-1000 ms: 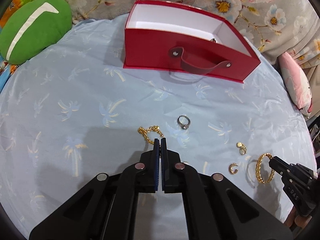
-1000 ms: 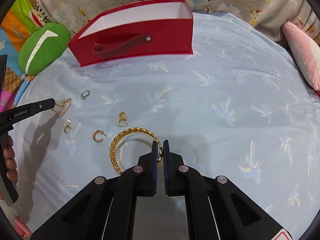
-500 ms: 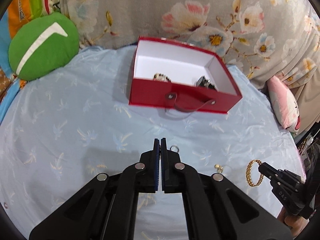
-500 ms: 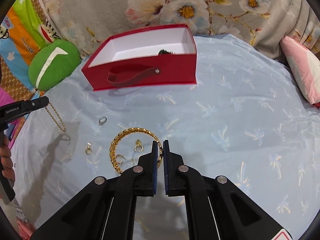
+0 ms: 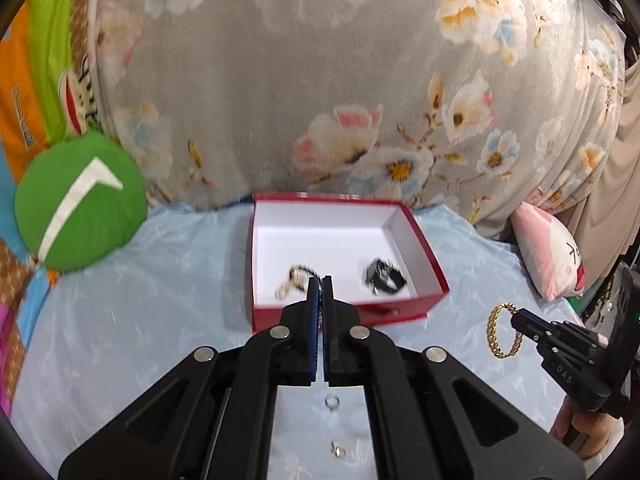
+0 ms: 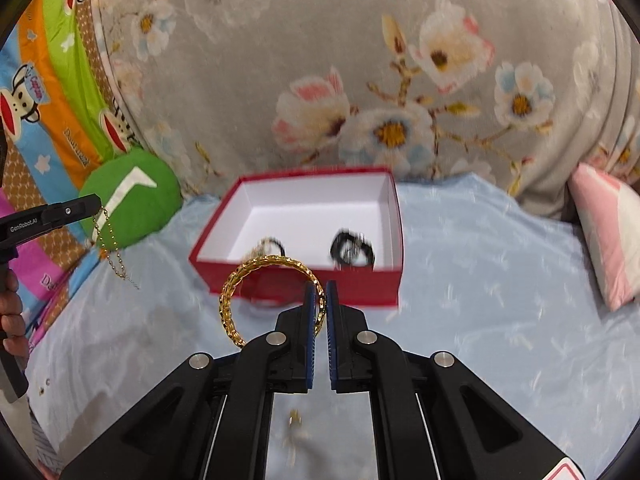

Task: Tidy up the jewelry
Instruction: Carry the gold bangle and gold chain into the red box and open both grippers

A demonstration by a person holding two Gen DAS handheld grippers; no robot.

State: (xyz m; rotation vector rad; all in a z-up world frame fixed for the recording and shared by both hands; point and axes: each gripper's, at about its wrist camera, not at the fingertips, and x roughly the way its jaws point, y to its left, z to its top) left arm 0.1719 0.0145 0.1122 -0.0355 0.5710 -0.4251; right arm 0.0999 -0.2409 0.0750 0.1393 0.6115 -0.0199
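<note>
Right gripper (image 6: 319, 300) up off the bed (image 6: 500, 300), fingers (image 6: 309, 320) clamped on the rim of a gold chain-link bangle (image 6: 230, 304), the ring of it standing out to the left of the tips. Same bangle (image 5: 502, 330) seen from the left wrist view, hanging at the tip of the right gripper (image 5: 520, 316) near the bed's right edge. Left gripper (image 5: 320, 300) closed too, fingers (image 5: 313, 320) pinching a thin gold chain (image 6: 110, 248) that dangles from the tips over the bed's left edge. Open red box (image 5: 430, 264) with white lining toward the far edge of the bed, against the floral cushion (image 5: 320, 80); inside it a blurred pale-and-dark piece at the left and a black piece (image 5: 384, 276) at the right. Small ring (image 5: 332, 401) and an earring (image 5: 338, 449) lying on the light blue sheet at the near edge. Green round pillow (image 5: 80, 204) at the far left corner, pink pillow (image 5: 552, 252) at the right edge.
</note>
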